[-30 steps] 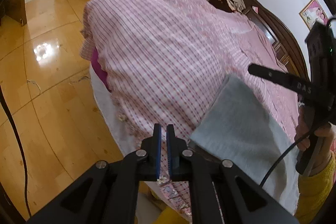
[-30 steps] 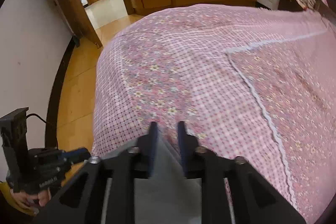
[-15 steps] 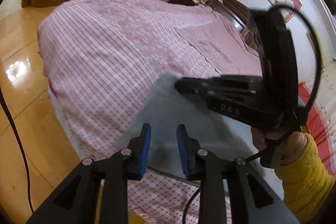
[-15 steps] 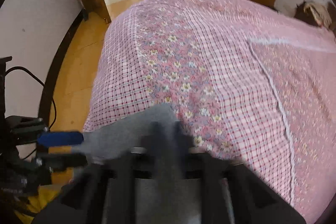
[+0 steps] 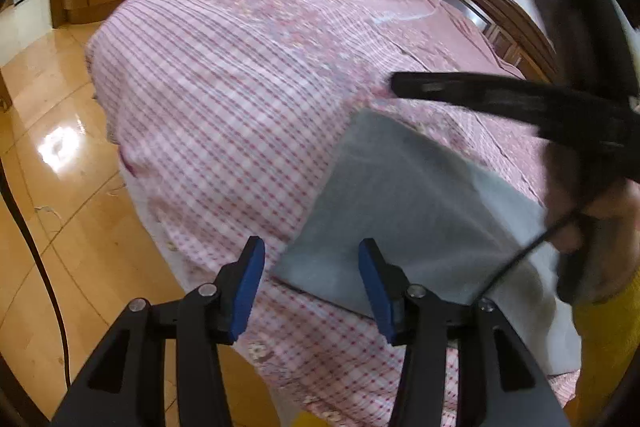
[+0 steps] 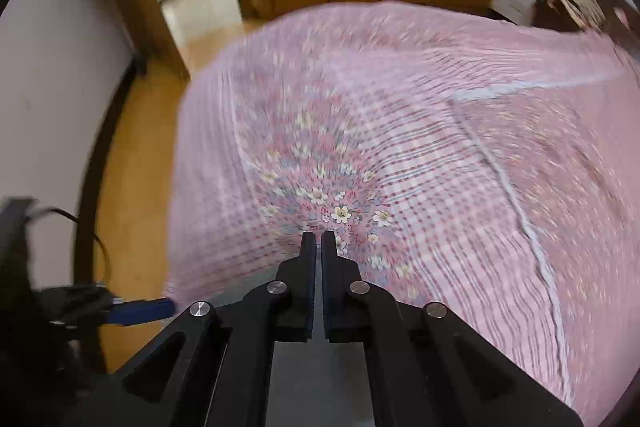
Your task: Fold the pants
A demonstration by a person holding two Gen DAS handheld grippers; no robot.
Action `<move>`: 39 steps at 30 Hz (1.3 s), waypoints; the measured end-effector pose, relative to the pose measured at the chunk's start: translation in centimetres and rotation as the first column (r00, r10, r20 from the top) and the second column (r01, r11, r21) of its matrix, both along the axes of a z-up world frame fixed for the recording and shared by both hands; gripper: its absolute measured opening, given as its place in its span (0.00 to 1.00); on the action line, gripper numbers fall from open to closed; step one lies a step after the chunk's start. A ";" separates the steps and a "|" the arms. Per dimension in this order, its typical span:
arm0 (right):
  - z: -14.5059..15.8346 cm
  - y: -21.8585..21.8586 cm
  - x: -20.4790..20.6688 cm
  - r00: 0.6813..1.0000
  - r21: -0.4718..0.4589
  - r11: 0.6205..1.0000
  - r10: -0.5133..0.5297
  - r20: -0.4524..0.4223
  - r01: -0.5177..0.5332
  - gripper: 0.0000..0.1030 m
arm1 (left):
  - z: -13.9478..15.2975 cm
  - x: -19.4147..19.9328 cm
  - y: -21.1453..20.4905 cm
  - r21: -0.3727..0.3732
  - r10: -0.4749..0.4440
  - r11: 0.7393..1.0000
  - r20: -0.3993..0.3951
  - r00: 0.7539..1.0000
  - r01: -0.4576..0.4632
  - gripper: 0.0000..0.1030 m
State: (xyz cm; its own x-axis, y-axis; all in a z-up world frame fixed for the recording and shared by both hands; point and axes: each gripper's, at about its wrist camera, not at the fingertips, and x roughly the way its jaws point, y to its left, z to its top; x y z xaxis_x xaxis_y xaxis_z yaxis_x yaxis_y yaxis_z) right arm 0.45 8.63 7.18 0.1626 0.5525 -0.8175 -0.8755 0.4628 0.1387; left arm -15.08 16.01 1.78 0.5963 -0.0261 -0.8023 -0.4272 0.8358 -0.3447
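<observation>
While the left gripper has its blue pads spreading apart with nothing pinched between them, the near-left corner of the grey pants sits right past the gap, just beyond the right-hand pad. The pants are already a flat folded rectangle on the pink checked bedspread, near the bed's near edge, long axis running from that near corner away to the far right. The right gripper is pressed together, and I can't see cloth in it; its tips hang over the bedspread just past the far edge of the pants, which show grey under its body. So the left one looks closer to the near corner, if another fold is needed.
</observation>
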 end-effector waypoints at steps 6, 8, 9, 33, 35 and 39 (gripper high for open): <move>3.0 -7.8 -3.1 0.997 0.072 0.995 -0.073 -0.036 0.076 0.18 | 1.7 -0.8 1.0 0.021 0.015 1.000 0.029 0.999 -0.016 0.49; 2.7 -10.5 -4.7 0.993 0.053 0.992 -0.114 -0.035 0.116 0.18 | 2.4 -0.5 0.8 0.036 -0.001 0.999 0.042 0.999 0.000 0.49; 2.7 -11.6 -5.2 0.991 0.049 0.990 -0.130 -0.041 0.132 0.18 | 2.9 -0.3 0.6 0.042 -0.016 0.999 0.052 0.999 0.014 0.49; -4.2 -13.5 -11.6 0.965 0.037 0.990 -0.125 -0.229 0.137 0.18 | 0.7 11.6 -5.4 0.099 -0.302 0.945 -0.092 0.949 0.311 0.50; -4.0 -13.8 -11.6 0.962 0.050 0.989 -0.123 -0.246 0.139 0.18 | 0.9 11.7 -5.4 0.105 -0.302 0.945 -0.092 0.949 0.311 0.50; -2.5 -16.0 -11.2 0.957 0.104 0.979 -0.143 -0.252 0.174 0.18 | 2.1 10.7 -5.5 0.142 -0.296 0.942 -0.082 0.952 0.305 0.50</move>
State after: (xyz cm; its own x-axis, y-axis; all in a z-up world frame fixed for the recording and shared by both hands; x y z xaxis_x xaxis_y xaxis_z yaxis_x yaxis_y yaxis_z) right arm -10.76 -7.35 4.69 0.0617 0.6347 -0.7703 -0.7252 0.5587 0.4023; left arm -4.36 10.52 3.86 0.5312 -0.0720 -0.8442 -0.1641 0.9688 -0.1859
